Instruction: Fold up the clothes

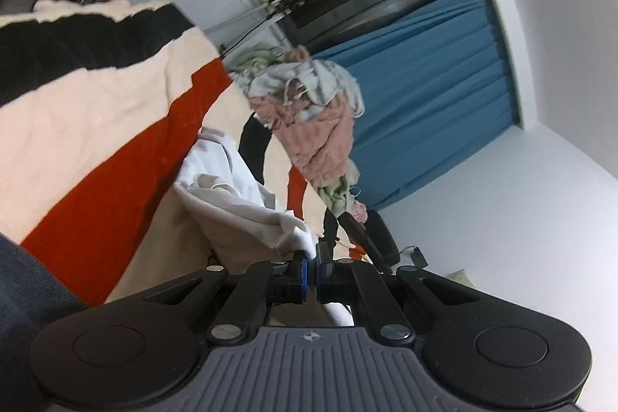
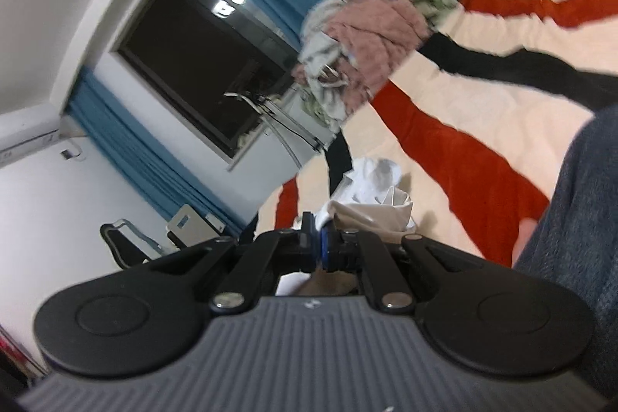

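With the left tool [image 1: 312,259] and the right tool [image 2: 321,238] each pinched nearly closed on an edge of the pale garment [image 1: 239,195] raised above the striped bed [image 1: 96,111], uneven pulling risks cloth slipping free or bunching.

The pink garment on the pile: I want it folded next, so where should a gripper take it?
Probably the pink garment's lower hanging fold, from the bed side: it bulges clear there, while grey-white clothes tangle over its top. Both grippers are pinching the white garment.
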Action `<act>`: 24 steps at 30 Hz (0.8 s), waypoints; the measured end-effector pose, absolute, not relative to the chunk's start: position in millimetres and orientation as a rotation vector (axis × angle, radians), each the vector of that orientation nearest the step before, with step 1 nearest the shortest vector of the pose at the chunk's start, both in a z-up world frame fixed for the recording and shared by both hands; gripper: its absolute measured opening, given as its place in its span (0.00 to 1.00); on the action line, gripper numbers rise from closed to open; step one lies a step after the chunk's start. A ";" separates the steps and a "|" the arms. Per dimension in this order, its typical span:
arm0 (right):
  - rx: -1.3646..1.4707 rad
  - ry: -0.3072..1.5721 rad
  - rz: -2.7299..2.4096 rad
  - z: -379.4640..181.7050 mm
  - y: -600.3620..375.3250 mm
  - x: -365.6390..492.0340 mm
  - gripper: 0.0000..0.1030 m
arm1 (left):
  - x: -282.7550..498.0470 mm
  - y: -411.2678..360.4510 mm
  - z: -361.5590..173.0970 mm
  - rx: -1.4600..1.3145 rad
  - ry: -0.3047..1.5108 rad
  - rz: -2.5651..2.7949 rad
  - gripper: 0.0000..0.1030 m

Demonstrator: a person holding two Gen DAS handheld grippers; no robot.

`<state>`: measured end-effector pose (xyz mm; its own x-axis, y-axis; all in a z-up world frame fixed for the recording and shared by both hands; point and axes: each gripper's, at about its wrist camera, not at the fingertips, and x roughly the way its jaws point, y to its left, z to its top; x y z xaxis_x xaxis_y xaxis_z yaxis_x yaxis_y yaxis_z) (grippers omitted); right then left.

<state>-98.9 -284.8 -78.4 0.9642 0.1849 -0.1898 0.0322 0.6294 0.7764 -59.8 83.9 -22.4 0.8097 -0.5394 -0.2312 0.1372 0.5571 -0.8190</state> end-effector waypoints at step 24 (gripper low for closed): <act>0.968 0.464 0.005 -141.4 -317.4 209.4 0.06 | 269.9 49.2 -82.2 -0.710 0.632 -0.274 0.04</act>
<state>209.4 -317.4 -141.4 0.9023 0.2082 -0.3776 0.1993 0.5751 0.7934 269.9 49.2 -82.2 0.7816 -0.4382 -0.4439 0.0252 0.7332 -0.6795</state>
